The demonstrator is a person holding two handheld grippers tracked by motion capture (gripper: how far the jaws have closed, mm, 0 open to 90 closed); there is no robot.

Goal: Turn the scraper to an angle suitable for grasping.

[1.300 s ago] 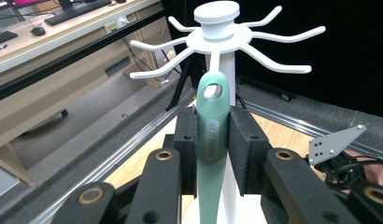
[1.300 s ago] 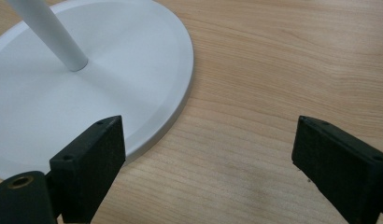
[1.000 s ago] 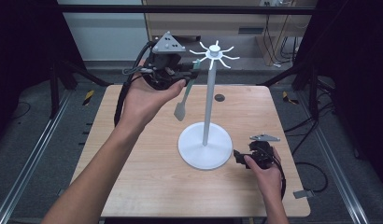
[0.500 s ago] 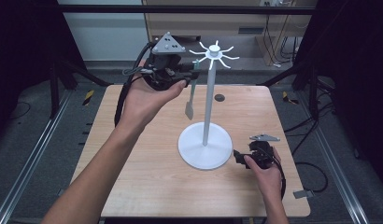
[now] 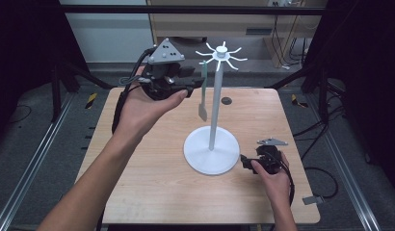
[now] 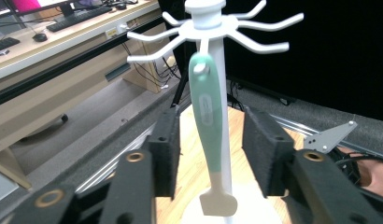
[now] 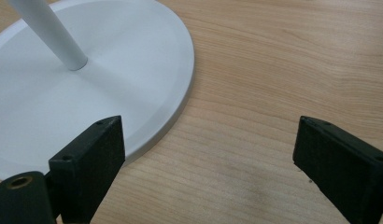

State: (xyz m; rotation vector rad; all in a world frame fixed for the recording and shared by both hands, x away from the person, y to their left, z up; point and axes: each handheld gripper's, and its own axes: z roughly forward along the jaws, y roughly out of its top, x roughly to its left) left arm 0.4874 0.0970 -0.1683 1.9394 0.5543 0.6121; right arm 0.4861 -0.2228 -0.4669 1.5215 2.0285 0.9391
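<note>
While the person's forearms come in from the near edge of the wooden bench (image 5: 152, 192), the right tool (image 5: 247, 162) rests low on the bench at the near right, in the person's right hand (image 5: 275, 180). Its two black jaws stand wide apart with nothing between them. One jaw sits over the rim of the round white base (image 7: 87, 93) of a hanging stand, the other over bare wood.

Farther in, near the middle of the bench, the stand's thin white pole (image 5: 214, 108) rises upright from that base to a crown of short white prongs (image 5: 221, 52).

A spatula with a pale green handle and a cream blade (image 6: 209, 140) hangs from one of these prongs by the hole in its handle end, blade down, just beside the pole and clear of the bench.

Beyond and to the left, the left hand (image 5: 147, 103) holds the left tool (image 5: 198, 83) raised and pointing level at the spatula. Its jaws have just been opening. They stand apart on either side of the green handle, pads not pressing on it.
</note>
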